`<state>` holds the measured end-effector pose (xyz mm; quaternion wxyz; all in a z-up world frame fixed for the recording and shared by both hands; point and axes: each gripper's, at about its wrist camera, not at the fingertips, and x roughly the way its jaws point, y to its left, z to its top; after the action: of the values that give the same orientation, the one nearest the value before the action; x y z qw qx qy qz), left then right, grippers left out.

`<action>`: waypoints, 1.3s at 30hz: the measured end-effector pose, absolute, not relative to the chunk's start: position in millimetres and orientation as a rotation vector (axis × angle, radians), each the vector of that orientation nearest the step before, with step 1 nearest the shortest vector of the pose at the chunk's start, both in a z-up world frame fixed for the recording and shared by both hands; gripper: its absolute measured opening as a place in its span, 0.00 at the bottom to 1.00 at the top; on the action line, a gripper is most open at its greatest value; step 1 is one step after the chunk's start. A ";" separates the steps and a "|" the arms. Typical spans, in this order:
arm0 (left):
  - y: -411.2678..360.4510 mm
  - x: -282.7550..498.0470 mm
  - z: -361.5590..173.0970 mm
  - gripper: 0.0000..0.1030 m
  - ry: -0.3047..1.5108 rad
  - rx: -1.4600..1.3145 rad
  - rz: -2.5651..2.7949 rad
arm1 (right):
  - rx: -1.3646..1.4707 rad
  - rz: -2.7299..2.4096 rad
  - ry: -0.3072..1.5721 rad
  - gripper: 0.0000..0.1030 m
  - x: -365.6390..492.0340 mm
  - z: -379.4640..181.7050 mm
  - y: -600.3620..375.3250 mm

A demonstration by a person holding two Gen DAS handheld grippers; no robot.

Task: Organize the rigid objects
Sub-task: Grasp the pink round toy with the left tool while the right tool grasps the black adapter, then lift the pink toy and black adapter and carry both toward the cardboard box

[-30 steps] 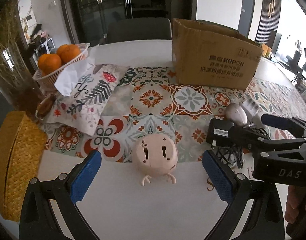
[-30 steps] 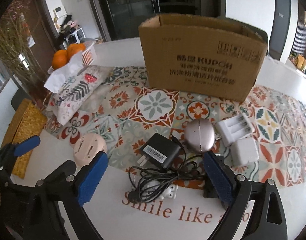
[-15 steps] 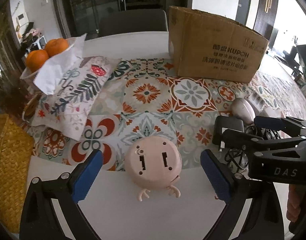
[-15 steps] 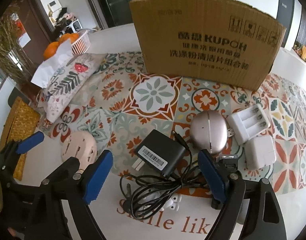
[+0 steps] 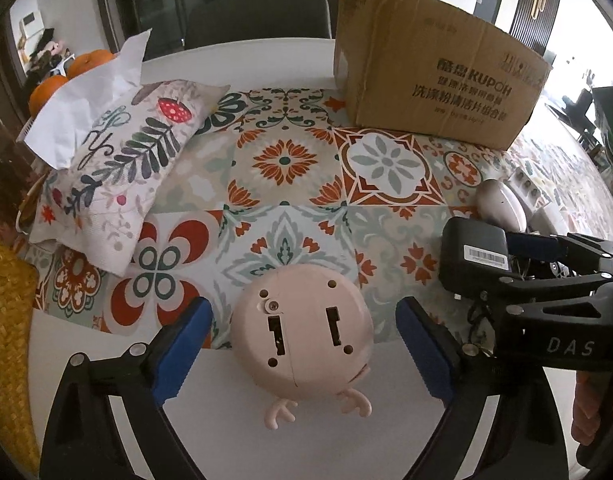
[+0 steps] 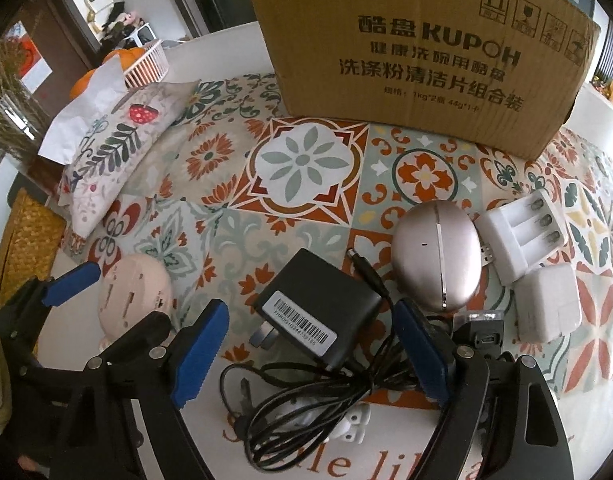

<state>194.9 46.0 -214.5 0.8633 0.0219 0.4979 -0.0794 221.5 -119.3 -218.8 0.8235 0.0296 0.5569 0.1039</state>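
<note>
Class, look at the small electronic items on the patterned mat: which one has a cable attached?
The black power adapter, with a barcode label, between the right gripper's open fingers. Its black cable coils in front; the others show none.

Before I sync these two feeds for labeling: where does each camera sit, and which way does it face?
Left wrist: on the left gripper, facing the pink round gadget between its open fingers; right gripper beside it.
Right wrist: on the right gripper, facing the black adapter; left gripper visible.
Shared: both look toward the cardboard box, across the patterned mat.

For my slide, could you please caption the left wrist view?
Open left gripper straddles a pink round gadget lying at the mat's edge.
</note>
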 end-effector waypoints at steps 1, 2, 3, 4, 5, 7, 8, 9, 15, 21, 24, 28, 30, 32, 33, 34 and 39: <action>45.8 196.3 -216.5 0.89 1.049 0.046 -0.163 | 0.062 0.215 1.188 0.82 223.1 -220.6 -119.6; 45.4 197.4 -218.0 0.88 1.054 0.047 -0.163 | 0.061 0.212 1.191 0.81 224.4 -222.2 -119.8; 45.0 198.9 -220.2 0.87 1.059 0.045 -0.163 | 0.061 0.209 1.193 0.80 225.2 -223.7 -119.8; 45.0 200.2 -221.9 0.84 1.065 0.039 -0.164 | 0.059 0.202 1.197 0.79 226.3 -225.4 -120.2; 45.2 201.1 -223.4 0.81 1.071 0.033 -0.168 | 0.059 0.200 1.198 0.78 227.2 -226.3 -120.1; 45.7 202.6 -226.4 0.79 1.078 0.023 -0.170 | 0.057 0.199 1.198 0.78 228.5 -227.3 -119.5; 45.7 203.5 -227.7 0.76 1.082 0.021 -0.170 | 0.055 0.198 1.197 0.77 228.5 -227.1 -118.9; 46.1 204.3 -229.2 0.74 1.086 0.020 -0.167 | 0.051 0.196 1.195 0.77 228.8 -227.1 -117.8; 46.7 203.9 -230.3 0.72 1.082 0.018 -0.163 | 0.049 0.200 1.180 0.70 226.8 -226.8 -116.0; 47.9 199.5 -224.5 0.72 1.068 0.007 -0.156 | 0.060 0.212 1.171 0.69 224.9 -224.3 -117.8; 47.5 195.1 -215.8 0.72 1.047 0.023 -0.142 | 0.066 0.214 1.163 0.69 222.1 -219.6 -120.0; 48.7 191.4 -203.2 0.72 1.021 0.023 -0.132 | 0.081 0.218 1.157 0.68 216.9 -214.8 -122.2; 48.1 190.0 -197.2 0.72 1.009 0.026 -0.129 | 0.092 0.222 1.148 0.68 212.8 -211.3 -122.7; 47.4 188.3 -192.0 0.72 0.998 0.030 -0.125 | 0.094 0.221 1.139 0.68 208.1 -207.4 -124.1; 47.0 186.6 -188.9 0.72 0.991 0.033 -0.123 | 0.094 0.223 1.136 0.68 206.8 -205.8 -123.6; 46.5 184.9 -186.2 0.72 0.987 0.034 -0.122 | 0.096 0.225 1.134 0.68 205.0 -203.6 -124.0; 44.0 177.6 -173.9 0.72 0.967 0.032 -0.117 | 0.096 0.224 1.112 0.68 197.0 -193.2 -125.8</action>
<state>177.6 44.0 -173.9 0.8837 0.0153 0.4645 -0.0561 197.0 -125.8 -193.2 0.8423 0.0453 0.5265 0.1061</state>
